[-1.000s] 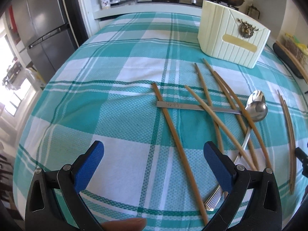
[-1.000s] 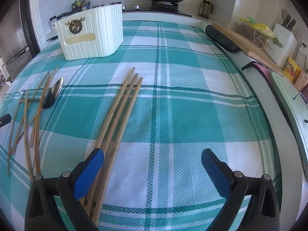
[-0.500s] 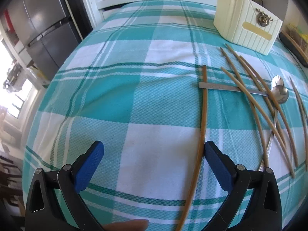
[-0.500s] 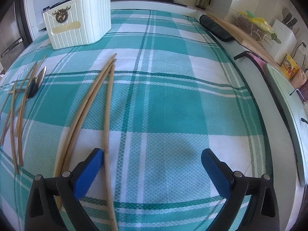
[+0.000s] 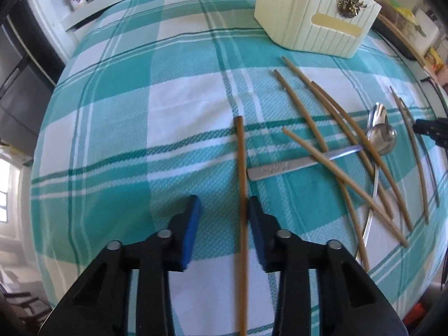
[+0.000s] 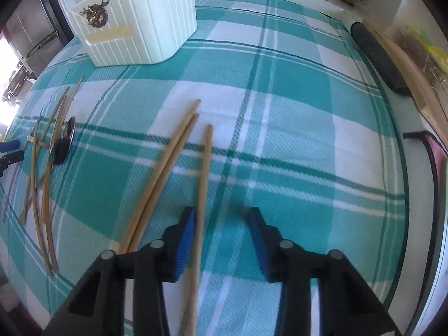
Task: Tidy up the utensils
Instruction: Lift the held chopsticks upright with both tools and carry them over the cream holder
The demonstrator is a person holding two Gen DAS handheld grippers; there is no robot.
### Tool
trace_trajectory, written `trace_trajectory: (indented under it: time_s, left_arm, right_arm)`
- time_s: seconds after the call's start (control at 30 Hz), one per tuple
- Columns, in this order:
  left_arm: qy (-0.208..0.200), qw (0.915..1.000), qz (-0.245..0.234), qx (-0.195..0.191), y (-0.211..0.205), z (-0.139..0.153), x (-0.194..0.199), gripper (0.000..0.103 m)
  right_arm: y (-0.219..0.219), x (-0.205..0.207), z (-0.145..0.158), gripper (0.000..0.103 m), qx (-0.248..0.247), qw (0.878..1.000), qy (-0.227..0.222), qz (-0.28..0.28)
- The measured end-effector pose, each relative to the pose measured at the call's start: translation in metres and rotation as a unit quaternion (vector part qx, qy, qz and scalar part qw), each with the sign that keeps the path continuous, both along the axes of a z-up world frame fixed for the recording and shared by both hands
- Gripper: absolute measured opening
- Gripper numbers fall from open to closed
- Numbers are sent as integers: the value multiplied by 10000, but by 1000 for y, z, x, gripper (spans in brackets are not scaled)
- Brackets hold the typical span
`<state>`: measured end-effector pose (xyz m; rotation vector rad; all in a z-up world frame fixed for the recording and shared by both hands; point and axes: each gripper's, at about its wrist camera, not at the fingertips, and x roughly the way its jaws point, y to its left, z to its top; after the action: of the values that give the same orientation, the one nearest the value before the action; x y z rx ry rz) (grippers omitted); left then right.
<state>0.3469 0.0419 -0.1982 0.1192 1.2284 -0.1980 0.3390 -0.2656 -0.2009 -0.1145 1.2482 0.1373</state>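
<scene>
Both jaws have just been closing from wide open. The left gripper (image 5: 224, 210) and right gripper (image 6: 221, 224) each straddle a chopstick (image 5: 241, 168) (image 6: 203, 173) lying on the worktop (image 5: 112, 112), still with a gap. I cannot see inside the holder (image 5: 313, 19).

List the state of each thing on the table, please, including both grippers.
Left gripper: jaws just closing, not clamped yet.
Dark chopstick: lying between those jaws.
Right gripper: jaws just closing, not clamped yet.
Pale chopstick: lying between its jaws.
Cream holder: upright.
Two spoons: lying flat, chopsticks across them.
</scene>
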Motion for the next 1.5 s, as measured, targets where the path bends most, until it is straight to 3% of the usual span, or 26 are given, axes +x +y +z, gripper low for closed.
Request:
trace_trajectory:
  time_s: [0.03, 0.07, 0.23, 0.4, 0.8, 1.07, 1.2, 1.37, 1.43, 1.5]
  left_arm:
    - [-11, 10000, -26, -30, 1, 1, 3, 5]
    - [-3, 9999, -40, -101, 1, 1, 9, 4]
    - [-252, 9976, 370, -532, 30, 10, 22, 3]
    - [-856, 9892, 670, -983, 62, 57, 0, 3]
    - [-2356, 9564, 406, -1677, 71, 182, -57, 4]
    - [-2844, 9375, 455, -1952, 72, 205, -57, 4]
    - [-2806, 9386, 490, -1947, 71, 202, -51, 3]
    - [-2426, 9514, 694, -1762, 76, 184, -30, 3]
    - [-2157, 9584, 804, -1686, 81, 167, -14, 10]
    - [-1769, 9636, 976, -1749, 87, 145, 7, 24]
  right_arm:
    - [3, 9, 1, 21, -17, 10000, -7, 11]
    - [4, 18, 1, 7, 20, 10000, 5, 6]
    - [-1, 45, 7, 6, 262, 9987, -269, -359]
    - [-9, 16, 50, 6, 832, 9910, -943, -464]
    - [-7, -63, 179, 6, 1262, 9639, -2339, -135]
    - [0, -72, 219, 6, 1268, 9471, -2949, -43]
    - [2, -70, 220, 6, 1306, 9455, -2983, -55]
    - [0, -70, 218, 6, 1348, 9448, -2985, -118]
    - [-2, -71, 219, 6, 1387, 9442, -2984, -131]
    - [-3, -72, 219, 6, 1393, 9439, -2993, -126]
